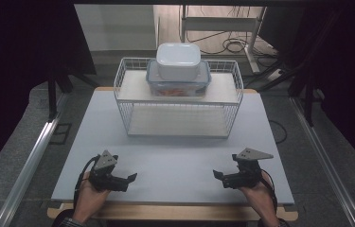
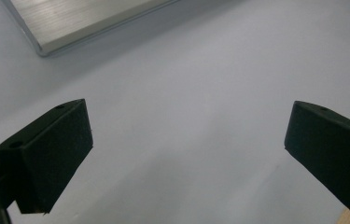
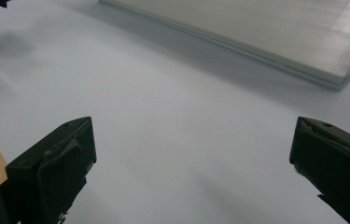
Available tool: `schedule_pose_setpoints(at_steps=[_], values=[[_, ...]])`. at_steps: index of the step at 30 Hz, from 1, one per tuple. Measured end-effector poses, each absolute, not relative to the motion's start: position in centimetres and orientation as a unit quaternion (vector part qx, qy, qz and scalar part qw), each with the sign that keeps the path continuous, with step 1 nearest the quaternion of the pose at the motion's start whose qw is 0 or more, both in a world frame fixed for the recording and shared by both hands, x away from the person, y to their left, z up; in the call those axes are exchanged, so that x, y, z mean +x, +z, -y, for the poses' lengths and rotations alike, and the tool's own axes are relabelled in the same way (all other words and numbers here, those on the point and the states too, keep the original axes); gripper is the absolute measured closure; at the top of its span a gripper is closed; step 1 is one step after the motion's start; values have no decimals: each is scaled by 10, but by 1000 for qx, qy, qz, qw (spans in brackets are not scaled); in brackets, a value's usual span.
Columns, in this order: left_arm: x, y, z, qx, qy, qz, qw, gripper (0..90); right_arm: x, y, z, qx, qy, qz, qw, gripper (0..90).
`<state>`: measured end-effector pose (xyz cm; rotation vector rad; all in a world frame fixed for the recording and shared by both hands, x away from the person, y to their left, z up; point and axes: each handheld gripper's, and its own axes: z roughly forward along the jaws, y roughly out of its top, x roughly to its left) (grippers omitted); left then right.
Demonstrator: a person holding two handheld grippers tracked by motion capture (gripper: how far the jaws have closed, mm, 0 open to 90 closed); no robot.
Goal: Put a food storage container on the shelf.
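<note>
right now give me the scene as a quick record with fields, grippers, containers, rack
left gripper: jaws open, holding nothing, low over the near left of the table
right gripper: jaws open, holding nothing, low over the near right of the table
table: pale grey top, bare between the grippers
wire rack: white, two shelves, at the far middle of the table
clear container: blue-rimmed lid, orange contents, on the rack's top shelf
white container: lidded, stacked on the clear container
lower shelf: bare
</note>
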<state>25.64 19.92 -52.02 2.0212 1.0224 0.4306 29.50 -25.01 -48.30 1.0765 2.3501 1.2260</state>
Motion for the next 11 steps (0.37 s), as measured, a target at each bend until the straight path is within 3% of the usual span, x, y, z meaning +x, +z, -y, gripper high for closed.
schedule_pose_setpoints(at_steps=[11], values=[[258, -529, -195, 816, 167, -406, 376, 0, 297, -504, 255, 396, 381, -825, 128, 14]])
